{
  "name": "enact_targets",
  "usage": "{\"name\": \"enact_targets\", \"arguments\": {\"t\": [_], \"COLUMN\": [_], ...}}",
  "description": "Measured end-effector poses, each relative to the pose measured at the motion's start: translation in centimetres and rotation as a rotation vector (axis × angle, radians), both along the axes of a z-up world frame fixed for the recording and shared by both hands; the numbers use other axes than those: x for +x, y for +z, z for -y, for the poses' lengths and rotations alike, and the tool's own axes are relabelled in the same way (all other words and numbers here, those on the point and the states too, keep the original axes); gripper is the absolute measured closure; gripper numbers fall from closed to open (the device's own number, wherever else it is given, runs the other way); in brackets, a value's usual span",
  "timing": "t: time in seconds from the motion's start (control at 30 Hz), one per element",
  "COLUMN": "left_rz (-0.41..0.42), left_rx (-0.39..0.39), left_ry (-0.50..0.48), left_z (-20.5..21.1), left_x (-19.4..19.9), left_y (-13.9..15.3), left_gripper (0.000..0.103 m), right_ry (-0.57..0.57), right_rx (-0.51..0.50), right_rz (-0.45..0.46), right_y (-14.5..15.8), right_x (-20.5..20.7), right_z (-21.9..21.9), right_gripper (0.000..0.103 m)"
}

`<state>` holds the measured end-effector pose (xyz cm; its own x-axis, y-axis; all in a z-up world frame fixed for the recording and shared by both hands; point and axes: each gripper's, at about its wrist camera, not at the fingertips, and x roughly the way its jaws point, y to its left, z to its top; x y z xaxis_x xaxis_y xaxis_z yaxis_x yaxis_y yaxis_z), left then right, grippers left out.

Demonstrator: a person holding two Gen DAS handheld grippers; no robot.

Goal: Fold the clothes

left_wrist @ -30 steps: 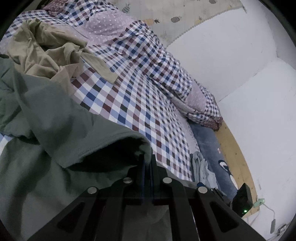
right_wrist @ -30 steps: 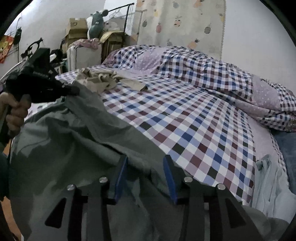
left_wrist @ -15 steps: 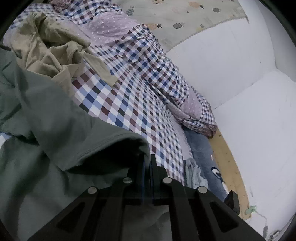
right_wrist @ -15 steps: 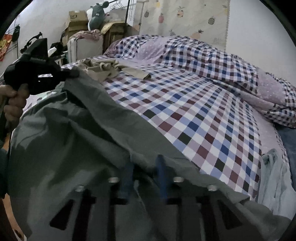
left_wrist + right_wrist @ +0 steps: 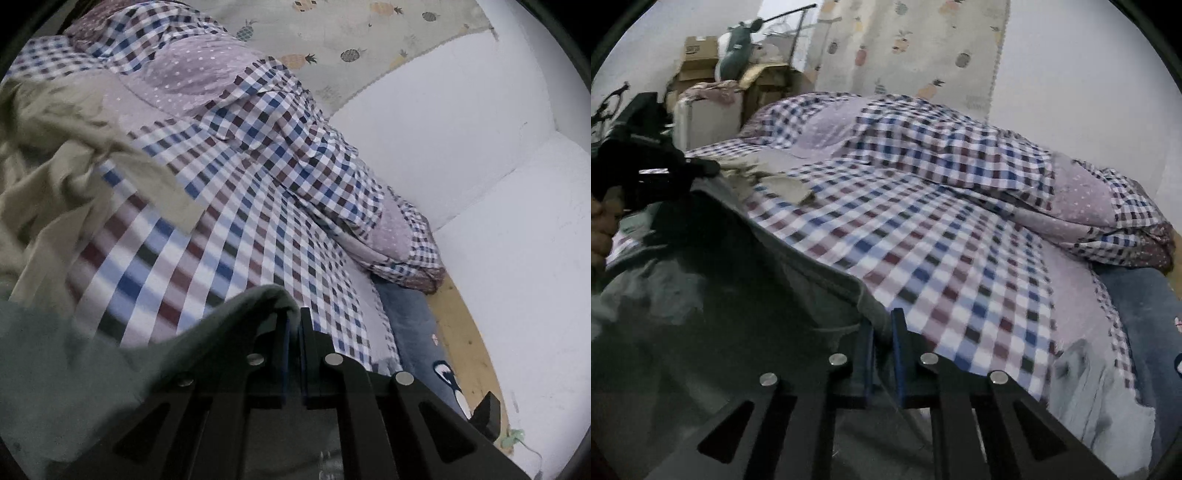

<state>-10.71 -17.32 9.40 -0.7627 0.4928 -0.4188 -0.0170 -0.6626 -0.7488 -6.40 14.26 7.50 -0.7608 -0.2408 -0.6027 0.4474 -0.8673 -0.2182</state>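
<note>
Lying over the checked bed (image 5: 960,258), the green shirt (image 5: 720,295) now hangs between both claws: my right claw (image 5: 882,332) has just closed on its hem, and my left claw (image 5: 293,325) pinches another edge, both lifting.

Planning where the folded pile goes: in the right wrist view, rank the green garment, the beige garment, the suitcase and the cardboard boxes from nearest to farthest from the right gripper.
1. green garment, pinched in the right gripper, lower left.
2. beige garment, crumpled on the bed, upper left.
3. suitcase, beyond the bed.
4. cardboard boxes, behind it by the wall.
</note>
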Motion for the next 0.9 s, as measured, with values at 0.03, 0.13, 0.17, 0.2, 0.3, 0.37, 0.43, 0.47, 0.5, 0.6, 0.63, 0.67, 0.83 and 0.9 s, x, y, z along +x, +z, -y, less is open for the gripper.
{"name": "enact_targets", "arguments": {"t": [0.03,0.13,0.17,0.2,0.3,0.37,0.43,0.47,0.5,0.6,0.63,0.67,0.83,0.9], "left_rz": [0.001,0.0,0.005,0.013,0.029,0.043,0.058,0.069,0.078,0.118,0.132,0.148,0.237,0.269], "left_rx": [-0.012,-0.053,-0.067,-0.08,-0.092,-0.101,-0.136,-0.152,-0.163,-0.201,-0.21,-0.216,-0.203,-0.178], "left_ry": [0.004,0.018,0.023,0.032,0.062,0.082,0.093,0.099,0.104,0.115,0.118,0.124,0.114,0.095], "left_z": [0.0,-0.1,-0.1,-0.1,0.5,1.0,1.1,1.2,1.3,1.6,1.6,1.7,2.2,2.5], "left_x": [-0.9,-3.3,-4.0,-5.0,-7.6,-9.2,-10.7,-11.6,-12.4,-14.3,-14.8,-15.3,-17.0,-17.4], "left_y": [0.3,1.0,1.2,1.3,1.5,1.3,1.0,0.8,0.6,-0.7,-1.3,-2.1,-5.8,-6.7], "left_gripper": [0.101,0.101,0.101,0.101,0.101,0.101,0.101,0.101,0.101,0.101,0.101,0.101,0.101,0.1], "right_ry": [-0.009,-0.024,-0.025,-0.025,-0.025,-0.022,-0.018,-0.019,-0.02,-0.022,-0.022,-0.021,-0.014,-0.015], "right_rx": [0.0,0.015,0.032,0.051,0.102,0.124,0.145,0.159,0.169,0.204,0.217,0.228,0.262,0.266], "right_rz": [0.001,0.015,0.017,0.017,0.003,-0.001,0.0,-0.001,0.0,0.006,0.009,0.014,0.088,0.118], "right_y": [0.1,0.2,0.3,0.4,0.8,1.0,0.9,0.7,0.5,-0.5,-1.0,-1.6,-5.9,-7.6], "right_x": [-1.0,-4.4,-5.6,-6.7,-9.8,-11.8,-14.1,-15.1,-16.1,-19.0,-19.9,-20.6,-23.4,-23.9], "right_z": [-0.2,-0.3,0.0,0.3,1.3,2.0,2.8,3.2,3.6,4.9,5.4,5.8,7.2,7.4], "right_gripper": [0.096,0.096,0.097,0.097,0.097,0.097,0.097,0.097,0.097,0.097,0.097,0.097,0.097,0.097]}}
